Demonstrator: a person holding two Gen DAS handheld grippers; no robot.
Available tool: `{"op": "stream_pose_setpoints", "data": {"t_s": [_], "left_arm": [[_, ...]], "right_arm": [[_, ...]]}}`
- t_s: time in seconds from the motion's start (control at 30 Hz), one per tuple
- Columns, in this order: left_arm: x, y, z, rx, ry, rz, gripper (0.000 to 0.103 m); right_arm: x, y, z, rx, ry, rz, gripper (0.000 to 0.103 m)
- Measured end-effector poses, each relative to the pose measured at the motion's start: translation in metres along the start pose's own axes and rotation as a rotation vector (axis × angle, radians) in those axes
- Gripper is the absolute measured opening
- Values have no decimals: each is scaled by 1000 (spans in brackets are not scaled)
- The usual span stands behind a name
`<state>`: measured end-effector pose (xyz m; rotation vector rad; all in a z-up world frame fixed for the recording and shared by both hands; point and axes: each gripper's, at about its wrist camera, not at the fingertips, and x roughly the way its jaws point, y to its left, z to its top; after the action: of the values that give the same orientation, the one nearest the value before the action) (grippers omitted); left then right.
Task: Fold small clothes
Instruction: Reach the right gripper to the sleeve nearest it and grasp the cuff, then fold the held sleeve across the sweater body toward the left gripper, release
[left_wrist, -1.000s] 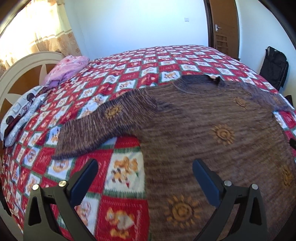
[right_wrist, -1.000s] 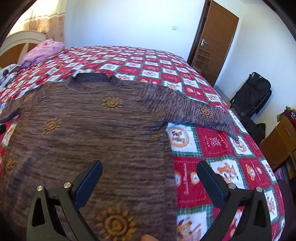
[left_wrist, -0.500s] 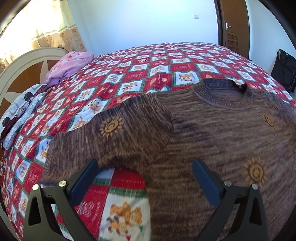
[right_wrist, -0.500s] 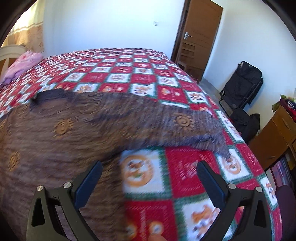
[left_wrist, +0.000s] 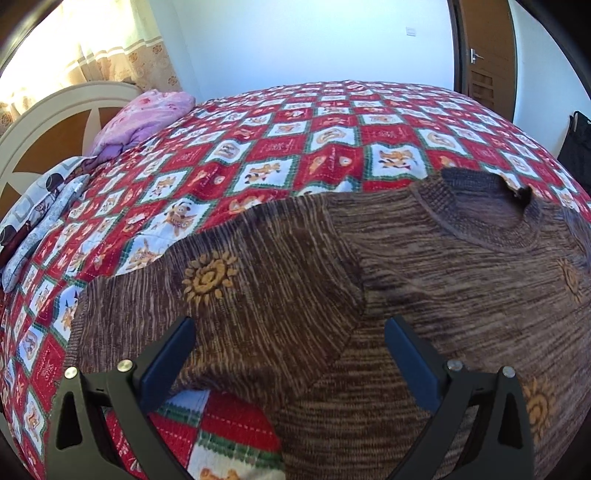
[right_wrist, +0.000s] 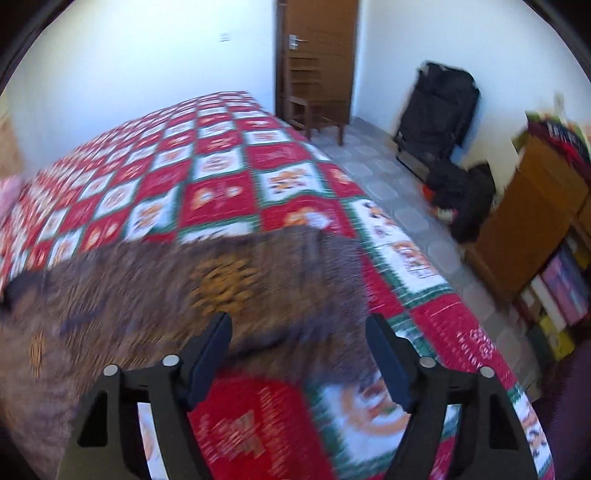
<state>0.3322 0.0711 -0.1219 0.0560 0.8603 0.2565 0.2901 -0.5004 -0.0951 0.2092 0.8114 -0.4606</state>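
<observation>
A brown knit sweater (left_wrist: 424, 295) with orange sun motifs lies flat, face up, on a red, white and green patchwork quilt (left_wrist: 332, 140). Its collar (left_wrist: 480, 206) points away from me. My left gripper (left_wrist: 288, 354) is open and empty, just above the sweater's left sleeve (left_wrist: 207, 291) near the armpit. In the blurred right wrist view, my right gripper (right_wrist: 299, 347) is open and empty over the lower edge of the right sleeve (right_wrist: 240, 284), near the cuff and the bed's right side.
A pink blanket (left_wrist: 144, 114) and patterned pillows (left_wrist: 40, 206) lie by the white headboard (left_wrist: 55, 118). A wooden door (right_wrist: 317, 62), a chair (right_wrist: 314, 107), black bags (right_wrist: 439, 122) and a wooden shelf unit (right_wrist: 543, 221) stand on the tiled floor right of the bed.
Both grippers moved outward from the sweater's body toward its sleeves, left gripper to the left sleeve, right gripper swinging right to the right sleeve. Both stayed open.
</observation>
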Motion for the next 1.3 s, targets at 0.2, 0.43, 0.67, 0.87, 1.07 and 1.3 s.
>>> {"op": "stream_pose_setpoints", "data": {"t_s": [0.2,0.43,0.67,0.87,1.07,1.3], "left_arm": [[12,-2,-2,-8,29,2,103],[17,-4,-1,-11,32,-1,103],[24,-1,-2,-30,63,-34,103],[30,6,-4,-81,91,-89,103],[29,5,-6,-84,84,-94,103],[28,6,-7,-87,77,-96,103]], "right_arm": [[23,-24,17,70,34,19,60],[48,-30,23,85,77,4,50],[54,-17,24,51,90,37,13],[35,5,27,-7,40,46,8],[3,43,32,-82,-39,101,7],[-41,119,25,-219,-105,225,7]]}}
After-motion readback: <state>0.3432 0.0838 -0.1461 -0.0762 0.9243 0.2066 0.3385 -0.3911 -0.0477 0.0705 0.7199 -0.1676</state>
